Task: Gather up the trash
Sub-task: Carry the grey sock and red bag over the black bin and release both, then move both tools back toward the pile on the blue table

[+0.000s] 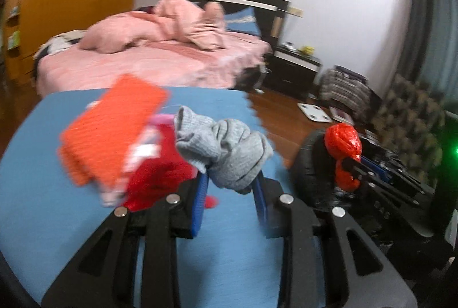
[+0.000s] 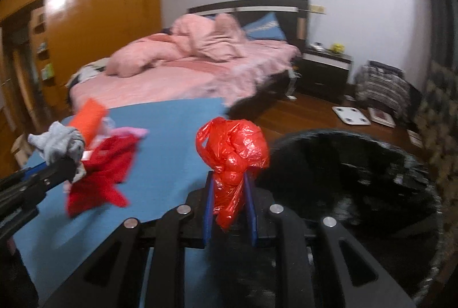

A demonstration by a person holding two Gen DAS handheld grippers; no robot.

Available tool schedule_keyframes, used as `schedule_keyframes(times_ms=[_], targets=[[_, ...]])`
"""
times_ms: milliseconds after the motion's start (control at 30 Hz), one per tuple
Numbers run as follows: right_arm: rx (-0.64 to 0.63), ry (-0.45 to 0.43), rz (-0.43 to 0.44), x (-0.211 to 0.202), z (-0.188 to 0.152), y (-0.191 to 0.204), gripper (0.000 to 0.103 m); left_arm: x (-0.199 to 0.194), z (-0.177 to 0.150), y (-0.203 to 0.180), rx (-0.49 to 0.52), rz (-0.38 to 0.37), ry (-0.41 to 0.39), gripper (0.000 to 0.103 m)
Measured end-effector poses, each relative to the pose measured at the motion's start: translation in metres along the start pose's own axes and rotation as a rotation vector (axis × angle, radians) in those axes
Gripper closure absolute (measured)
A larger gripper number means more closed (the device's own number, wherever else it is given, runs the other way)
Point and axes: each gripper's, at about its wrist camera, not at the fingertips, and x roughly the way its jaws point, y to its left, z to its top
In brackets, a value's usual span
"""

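Note:
My left gripper (image 1: 231, 185) is shut on a crumpled grey knit cloth (image 1: 226, 147), held above the blue mat (image 1: 71, 207). From the right wrist view the same grey cloth (image 2: 61, 143) shows at the far left in the left gripper (image 2: 73, 169). My right gripper (image 2: 229, 193) is shut on a crumpled red plastic bag (image 2: 233, 153), right beside the rim of a black-lined bin (image 2: 343, 164). In the left wrist view the red bag (image 1: 342, 146) and the right gripper (image 1: 356, 169) are seen against the black bin (image 1: 309, 164).
A red cloth (image 2: 100, 173), an orange ribbed item (image 1: 111, 133) and a pink piece (image 2: 128, 131) lie on the blue mat. Behind stands a bed (image 1: 160, 64) with pink bedding. A white scale (image 2: 350, 114) lies on the wooden floor, a dark nightstand (image 2: 326, 70) behind it.

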Motion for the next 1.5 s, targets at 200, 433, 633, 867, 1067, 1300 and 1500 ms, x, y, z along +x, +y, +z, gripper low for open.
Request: schedule_keyframes(times_ms=[200,433,633,867,1067,1300,1500], targets=[[0.056,0.003,-0.123,-0.007,-0.008,-0.066,0.083,0.041,-0.001,-0.068,0.052,-0.138,0.05,0.074],[0.123,0.012,-0.272,-0.016,-0.018,-0.131,0.052,0.069,-0.011,-0.128,0.116,-0.274,0.096,0.046],[0.146,-0.005,-0.307,-0.017,-0.017,-0.139,0.006,0.055,-0.01,-0.106,0.12,-0.206,0.054,0.014],[0.089,-0.028,-0.14,-0.013,-0.003,-0.069,0.006,0.016,-0.009,-0.012,0.049,0.025,-0.001,0.012],[0.018,-0.029,0.068,-0.003,0.005,0.024,0.006,-0.015,-0.019,0.076,-0.024,0.225,0.002,0.012],[-0.107,-0.005,0.172,0.025,-0.006,0.114,0.006,-0.02,-0.031,0.139,-0.069,0.352,0.042,0.012],[-0.165,0.05,0.156,0.048,-0.018,0.147,0.006,-0.016,-0.033,0.17,-0.159,0.349,0.087,0.012]])
